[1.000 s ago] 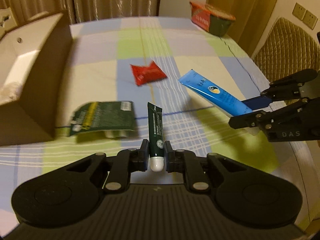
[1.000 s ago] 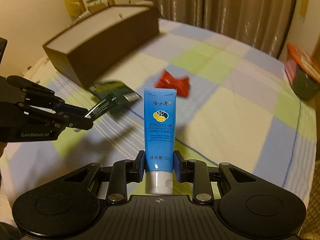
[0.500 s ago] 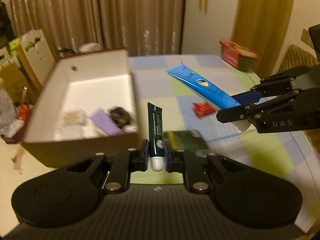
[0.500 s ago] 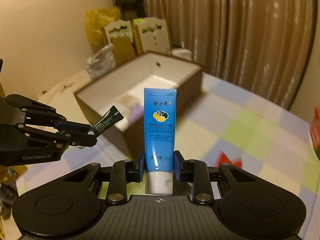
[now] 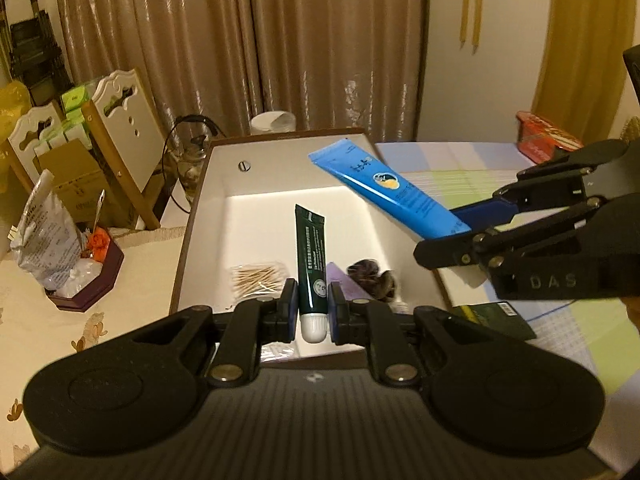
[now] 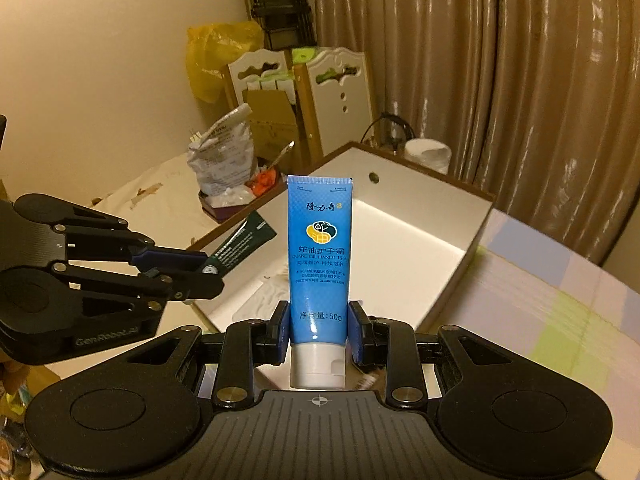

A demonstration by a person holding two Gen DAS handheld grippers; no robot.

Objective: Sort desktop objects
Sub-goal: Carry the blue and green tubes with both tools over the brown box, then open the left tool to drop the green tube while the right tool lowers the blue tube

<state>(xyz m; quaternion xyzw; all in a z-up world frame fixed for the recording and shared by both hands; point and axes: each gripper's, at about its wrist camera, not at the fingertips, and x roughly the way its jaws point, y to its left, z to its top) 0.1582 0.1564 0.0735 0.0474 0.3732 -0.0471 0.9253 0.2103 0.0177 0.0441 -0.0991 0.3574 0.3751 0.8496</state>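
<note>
Left gripper (image 5: pixel 313 310): jaws pinching the dark green tube (image 5: pixel 310 256) just above its white cap, tube pointing forward over the white-lined brown box (image 5: pixel 280 168). Right gripper (image 6: pixel 319 330): jaws clamped on the blue hand cream tube (image 6: pixel 319 256) near its cap, also over the box, beside the green one. In the box: cotton swabs (image 5: pixel 256 278), a purple packet (image 5: pixel 340 280), a dark wrapped item (image 5: pixel 370 276). A dark green packet (image 5: pixel 496 318) lies on the checked bench cloth (image 5: pixel 460 168) right of the box.

Your blue tube (image 6: pixel 319 264) has a white cap; your dark green tube (image 5: pixel 311 256) too. The box (image 5: pixel 264 220) is white inside, brown-rimmed, beside a pastel checked cloth (image 5: pixel 460 168).
</note>
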